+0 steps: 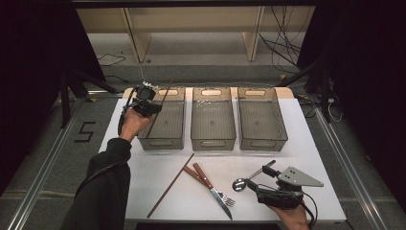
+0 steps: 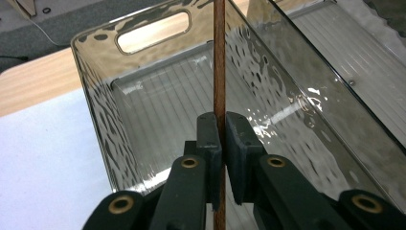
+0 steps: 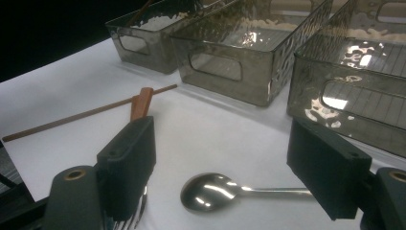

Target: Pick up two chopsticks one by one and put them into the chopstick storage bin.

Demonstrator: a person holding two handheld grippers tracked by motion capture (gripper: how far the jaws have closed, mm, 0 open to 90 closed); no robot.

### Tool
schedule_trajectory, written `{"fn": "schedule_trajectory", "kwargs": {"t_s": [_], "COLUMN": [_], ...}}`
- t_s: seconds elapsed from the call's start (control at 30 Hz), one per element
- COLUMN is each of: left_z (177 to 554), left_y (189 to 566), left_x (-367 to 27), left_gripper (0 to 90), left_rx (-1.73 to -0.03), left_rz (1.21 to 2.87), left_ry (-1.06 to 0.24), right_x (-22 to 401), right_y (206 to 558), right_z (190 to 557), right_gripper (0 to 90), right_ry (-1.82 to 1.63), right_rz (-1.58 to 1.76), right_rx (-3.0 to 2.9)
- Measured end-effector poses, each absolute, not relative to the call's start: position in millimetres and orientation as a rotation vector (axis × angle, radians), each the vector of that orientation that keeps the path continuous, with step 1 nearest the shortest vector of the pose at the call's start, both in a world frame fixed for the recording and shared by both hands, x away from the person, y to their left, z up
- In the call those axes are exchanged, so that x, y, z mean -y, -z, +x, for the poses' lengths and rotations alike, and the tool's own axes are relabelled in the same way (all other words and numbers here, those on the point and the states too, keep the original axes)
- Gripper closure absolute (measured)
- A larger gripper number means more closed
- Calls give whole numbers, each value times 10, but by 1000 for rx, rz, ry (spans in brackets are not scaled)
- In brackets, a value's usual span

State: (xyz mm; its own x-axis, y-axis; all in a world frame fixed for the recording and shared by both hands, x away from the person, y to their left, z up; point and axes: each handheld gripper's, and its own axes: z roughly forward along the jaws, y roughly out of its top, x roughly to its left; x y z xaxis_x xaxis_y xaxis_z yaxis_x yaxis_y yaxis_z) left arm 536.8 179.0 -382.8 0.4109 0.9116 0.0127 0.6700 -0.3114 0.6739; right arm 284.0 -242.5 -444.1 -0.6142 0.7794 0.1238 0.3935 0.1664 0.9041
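Note:
My left gripper (image 1: 154, 109) (image 2: 221, 139) is shut on a thin brown chopstick (image 1: 162, 103) (image 2: 219, 62), which stands tilted in the left clear bin (image 1: 160, 143) (image 2: 98, 103). A second chopstick (image 1: 170, 186) (image 3: 86, 115) lies on the white table. Beside it are a wooden-handled knife (image 1: 203, 176) and a fork (image 1: 225, 199) (image 3: 139, 213). Near the front right edge my right gripper (image 1: 258, 178) (image 3: 225, 158) stands open. The bowl of a metal spoon (image 1: 239, 184) (image 3: 210, 191) lies on the table between its jaws, untouched.
Three clear plastic bins stand in a row at the back of the white table (image 1: 143, 167); the middle bin (image 1: 213, 143) (image 3: 225, 67) and the right bin (image 1: 263, 143) (image 3: 354, 96) hold nothing. Dark floor, cables and a wooden shelf lie beyond the table.

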Motion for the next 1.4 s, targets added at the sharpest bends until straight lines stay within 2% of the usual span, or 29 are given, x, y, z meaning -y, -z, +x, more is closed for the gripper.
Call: {"fn": "schedule_trajectory", "kwargs": {"t_s": [0.07, 0.13, 0.27, 0.3, 0.33, 0.47, 0.67, 0.97, 1.23, 1.4], "left_z": [5381, 5377, 5361, 5356, 5345, 5285, 5104, 4745, 4415, 4212], "left_y": [3851, 3862, 3835, 3826, 3804, 3721, 3559, 3504, 3584, 3638], "left_x": [-1777, -1772, -1774, -1775, -1778, -1777, -1788, -1806, -1814, -1792], "left_gripper": [835, 819, 662, 588, 552, 445, 341, 242, 206, 205], "left_rx": [-1358, -1357, -1387, -1388, -1391, -1377, -1345, -1293, -1258, -1261], "left_rz": [2106, 2101, 2066, 2066, 2064, 2069, 2046, 2028, 2020, 2061], "left_ry": [-500, -526, -507, -505, -496, -459, -397, -341, -274, -277], "right_x": [2425, 2424, 2424, 2425, 2425, 2424, 2420, 2423, 2423, 2419], "right_y": [4441, 4441, 4440, 4441, 4441, 4441, 4442, 4439, 4438, 4435], "right_z": [2840, 2840, 2839, 2840, 2840, 2839, 2840, 2840, 2840, 2838], "right_gripper": [258, 259, 259, 259, 259, 259, 259, 257, 256, 256], "right_ry": [-1433, -1433, -1434, -1433, -1433, -1432, -1431, -1430, -1432, -1430], "right_rz": [1114, 1114, 1114, 1116, 1116, 1115, 1115, 1118, 1115, 1117], "right_rx": [-2080, -2081, -2080, -2081, -2081, -2081, -2080, -2076, -2069, -2072]}}
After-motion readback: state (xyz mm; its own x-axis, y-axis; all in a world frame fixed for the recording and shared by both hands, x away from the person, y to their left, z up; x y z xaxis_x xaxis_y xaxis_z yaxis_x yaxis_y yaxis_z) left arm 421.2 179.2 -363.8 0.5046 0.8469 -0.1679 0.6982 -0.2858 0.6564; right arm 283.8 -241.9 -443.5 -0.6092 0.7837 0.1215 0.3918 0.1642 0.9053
